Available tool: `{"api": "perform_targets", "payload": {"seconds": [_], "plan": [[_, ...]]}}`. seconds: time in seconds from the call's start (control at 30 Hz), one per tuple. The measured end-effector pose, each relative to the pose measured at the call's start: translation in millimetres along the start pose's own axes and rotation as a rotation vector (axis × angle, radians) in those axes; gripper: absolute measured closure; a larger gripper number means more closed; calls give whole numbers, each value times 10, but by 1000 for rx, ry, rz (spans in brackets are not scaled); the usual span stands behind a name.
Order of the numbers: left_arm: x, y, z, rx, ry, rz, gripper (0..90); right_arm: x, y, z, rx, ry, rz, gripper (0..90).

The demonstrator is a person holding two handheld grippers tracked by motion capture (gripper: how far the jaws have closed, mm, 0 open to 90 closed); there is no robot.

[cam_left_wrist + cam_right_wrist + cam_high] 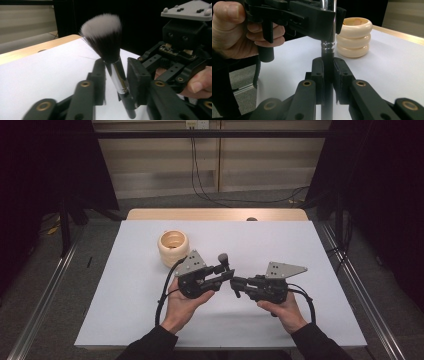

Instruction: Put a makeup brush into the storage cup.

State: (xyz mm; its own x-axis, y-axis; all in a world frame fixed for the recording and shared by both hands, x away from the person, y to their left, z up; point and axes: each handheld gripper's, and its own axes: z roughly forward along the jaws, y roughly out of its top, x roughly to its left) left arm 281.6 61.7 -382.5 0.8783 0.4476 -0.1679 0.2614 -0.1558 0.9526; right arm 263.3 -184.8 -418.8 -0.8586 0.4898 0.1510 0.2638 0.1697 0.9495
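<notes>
chrome-ferruled makeup brush [115, 67] stands upright between both tongs, bristles up. right gripper [328, 75] pinches its dark lower handle; left gripper [113, 75], jaws nearly closed, brackets the ferrule just above, its far pad touching. cream ringed holder [354, 37] sits beyond the tongs, on the white table [280, 245].

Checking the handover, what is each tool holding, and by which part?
Both hold the brush: right tool on its black handle, left tool on the silver ferrule.

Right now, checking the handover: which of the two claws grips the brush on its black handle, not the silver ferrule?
The right claw: its pads clamp the makeup brush low on the black handle. The left claw closes higher, around the silver ferrule.
</notes>
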Motion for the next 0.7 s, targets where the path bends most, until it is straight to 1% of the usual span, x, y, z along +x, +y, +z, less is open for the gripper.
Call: {"api": "perform_targets", "payload": {"seconds": [0.03,0.1,0.17,0.27,0.3,0.33,0.37,0.47,0.5,0.53,0.57,0.6,0.63,0.7], "plan": [[5,-4,-6,8,2,-6,717,2,-2,3,0,4,2,797],[16,-17,-4,-2,-12,-21,728,6,-6,9,4,1,1,796],[13,-11,-13,11,-11,-25,738,7,-10,19,5,3,-2,797],[8,-9,-9,1,-31,-34,756,11,-11,25,7,4,-6,796],[7,-9,-9,1,-33,-36,760,13,-10,25,4,5,-4,795],[5,-6,-14,4,-24,-34,762,13,-10,26,3,5,-6,796],[1,-11,-13,-7,-18,-45,761,15,-9,25,1,4,-4,796],[-7,-13,-9,0,-15,-40,766,10,-12,27,0,-2,-2,793],[-5,-19,-7,1,-24,-41,770,11,-17,34,0,-1,-6,793],[-9,-18,-9,1,-14,-40,772,13,-20,42,3,3,-6,792],[-14,-18,-5,-6,-14,-38,773,13,-22,43,3,-3,-3,792],[-14,-15,-10,-1,-15,-32,775,13,-22,48,2,3,-2,791],[-9,-11,-14,0,-29,-30,776,15,-21,47,3,0,-3,789],[-11,-4,-16,-7,-33,-29,777,10,-17,45,-7,4,0,783]]}}
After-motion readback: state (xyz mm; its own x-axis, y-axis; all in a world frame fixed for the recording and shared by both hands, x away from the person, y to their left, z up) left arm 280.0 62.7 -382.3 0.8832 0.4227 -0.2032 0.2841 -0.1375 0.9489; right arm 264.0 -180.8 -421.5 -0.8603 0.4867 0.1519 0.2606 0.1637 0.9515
